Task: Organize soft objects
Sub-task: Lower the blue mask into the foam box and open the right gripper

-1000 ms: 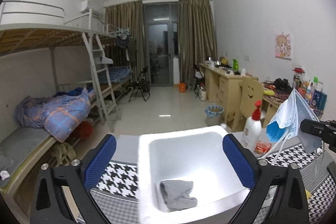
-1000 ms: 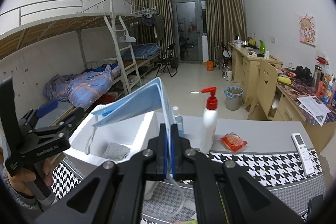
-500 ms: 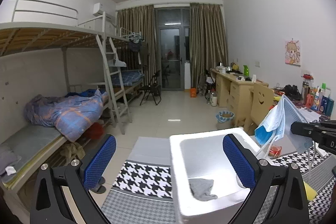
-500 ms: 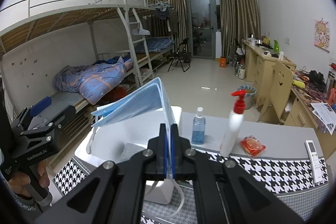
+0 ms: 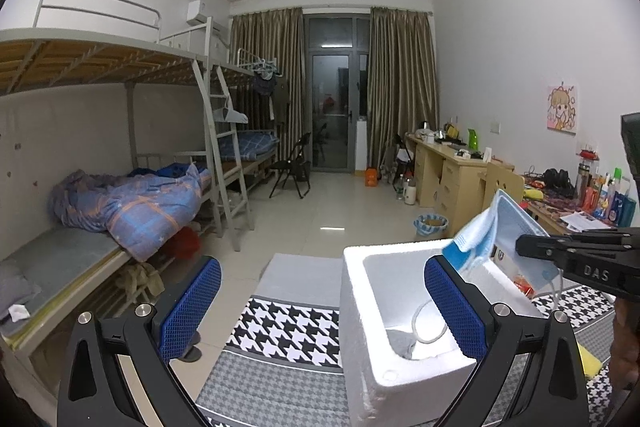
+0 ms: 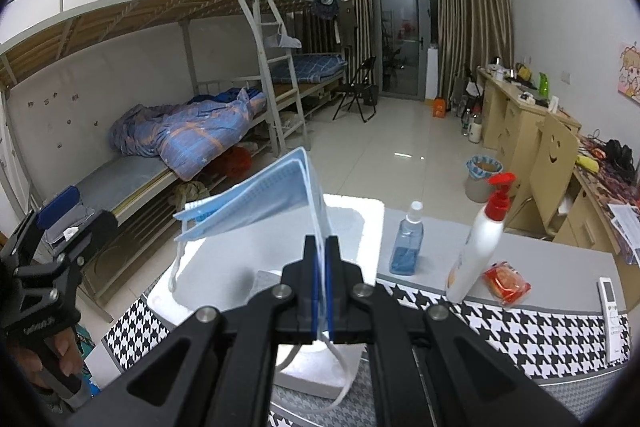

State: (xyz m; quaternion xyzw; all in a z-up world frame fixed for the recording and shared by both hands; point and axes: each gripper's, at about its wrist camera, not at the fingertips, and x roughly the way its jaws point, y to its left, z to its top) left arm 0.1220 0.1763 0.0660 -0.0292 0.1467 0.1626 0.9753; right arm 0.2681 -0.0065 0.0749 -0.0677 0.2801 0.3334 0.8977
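My right gripper is shut on a blue face mask and holds it above the white foam box. The mask's white ear loops hang down. In the left wrist view the mask hangs over the box from the right gripper, one loop dipping inside. A grey cloth lies on the box floor. My left gripper is open and empty, left of the box, its right finger in front of the box opening. It also shows at the left edge of the right wrist view.
The table has a houndstooth cloth. On it stand a blue spray bottle, a white pump bottle, a red packet and a white remote. A bunk bed is left, desks right.
My left gripper has swung left, so the box sits further right in its view. My right gripper has carried the mask over the box opening, and a loop now hangs inside.
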